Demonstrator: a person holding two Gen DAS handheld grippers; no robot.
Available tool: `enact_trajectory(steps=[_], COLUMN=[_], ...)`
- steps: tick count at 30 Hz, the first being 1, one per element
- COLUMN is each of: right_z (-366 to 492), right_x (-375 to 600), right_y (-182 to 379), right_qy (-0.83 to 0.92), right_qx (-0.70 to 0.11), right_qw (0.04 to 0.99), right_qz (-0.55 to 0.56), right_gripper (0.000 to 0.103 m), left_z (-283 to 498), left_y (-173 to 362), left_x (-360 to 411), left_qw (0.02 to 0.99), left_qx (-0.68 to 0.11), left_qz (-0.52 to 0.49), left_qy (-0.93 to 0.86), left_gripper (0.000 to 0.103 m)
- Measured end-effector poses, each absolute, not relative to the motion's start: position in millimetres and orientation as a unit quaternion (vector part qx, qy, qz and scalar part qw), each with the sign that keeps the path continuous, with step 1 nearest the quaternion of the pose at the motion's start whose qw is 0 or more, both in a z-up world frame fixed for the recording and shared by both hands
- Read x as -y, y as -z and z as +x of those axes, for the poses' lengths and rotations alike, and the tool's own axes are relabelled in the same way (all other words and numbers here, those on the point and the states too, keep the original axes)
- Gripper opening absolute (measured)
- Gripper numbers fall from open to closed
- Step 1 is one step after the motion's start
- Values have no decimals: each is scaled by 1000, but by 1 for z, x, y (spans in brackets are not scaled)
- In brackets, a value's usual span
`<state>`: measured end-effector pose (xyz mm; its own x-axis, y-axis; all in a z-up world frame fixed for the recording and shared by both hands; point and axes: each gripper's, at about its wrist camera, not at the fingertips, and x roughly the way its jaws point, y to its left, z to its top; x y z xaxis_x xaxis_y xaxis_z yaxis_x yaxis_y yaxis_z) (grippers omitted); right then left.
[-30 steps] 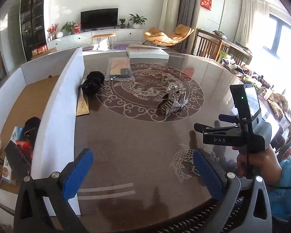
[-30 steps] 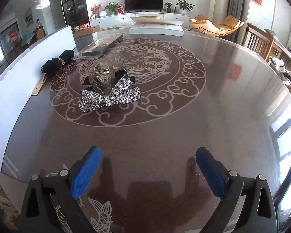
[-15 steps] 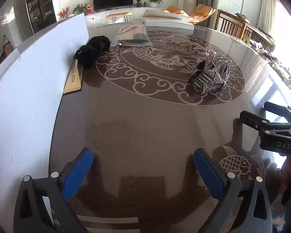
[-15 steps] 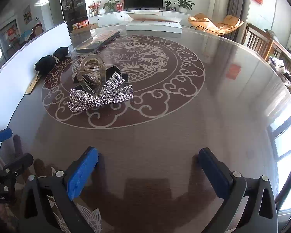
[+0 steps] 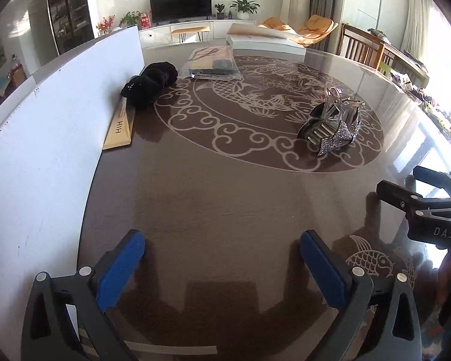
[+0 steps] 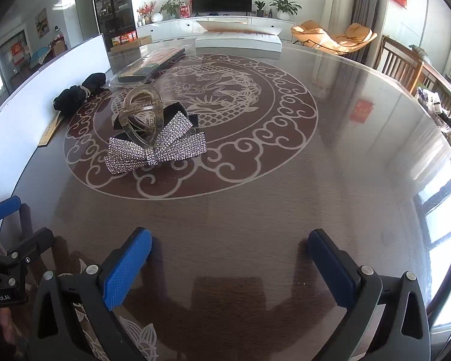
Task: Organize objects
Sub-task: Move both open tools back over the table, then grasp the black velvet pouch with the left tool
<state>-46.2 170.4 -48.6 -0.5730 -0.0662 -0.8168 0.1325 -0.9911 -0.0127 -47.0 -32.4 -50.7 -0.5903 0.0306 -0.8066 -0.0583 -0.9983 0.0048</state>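
A rhinestone bow hair clip (image 6: 156,150) lies on the round table's dragon medallion, with a clear claw clip (image 6: 141,114) resting on top of it; the left wrist view shows the pair (image 5: 333,129) at mid right. A black fabric bundle (image 5: 150,82), a slim tan box (image 5: 120,126) and a bagged packet (image 5: 213,63) lie near the white box wall (image 5: 45,138). My left gripper (image 5: 222,249) is open and empty, low over bare table beside that wall. My right gripper (image 6: 230,243) is open and empty, well short of the bow.
The brown glass-topped table (image 6: 345,165) stretches far to the right. A flat white box (image 6: 237,40) sits at its far edge. Wooden chairs (image 6: 403,66) stand behind the table on the right. The white wall bounds the left side.
My left gripper came down from above the white box, whose inside no longer shows, to the table beside its wall. It now appears at the right wrist view's lower left. The right gripper stayed put.
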Motion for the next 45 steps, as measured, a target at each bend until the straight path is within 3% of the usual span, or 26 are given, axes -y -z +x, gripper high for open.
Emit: enact_trajectory(steps=[13,22,29,32,38,42,45], right_z=[-46,-46,-46,-46,-46,-46,-46], right_x=[-170,-171,-171,-171,-171,-170,-170], right_y=[49,49,49,49,49,49,49], right_qy=[886,886,886,886,886,886,886], right_qx=[-36,-36,-36,-36,-36,-36,-36], right_qw=[56,56,56,56,56,56,56], right_qz=[458,459,458,458,458,458,458], right_gripper=[103,103,103,103,103,103,103], left_z=[-67,-164,-248,-257,-261,-240,-207], left_y=[44,-21,11,24,42,41,42], left_x=[30,21,47,44,58,61,54], left_qw=[29,-63,-103,-134,-70,-35,-3], left_qx=[-26,-151,-119,-151,-78,-42,-13], left_qz=[-488,-392,-431,-418,-447,-438,-444], left_qy=[-872,-905,-888,-886,-888,-897,-896], left_gripper=[103,103,103,103,103,79,79])
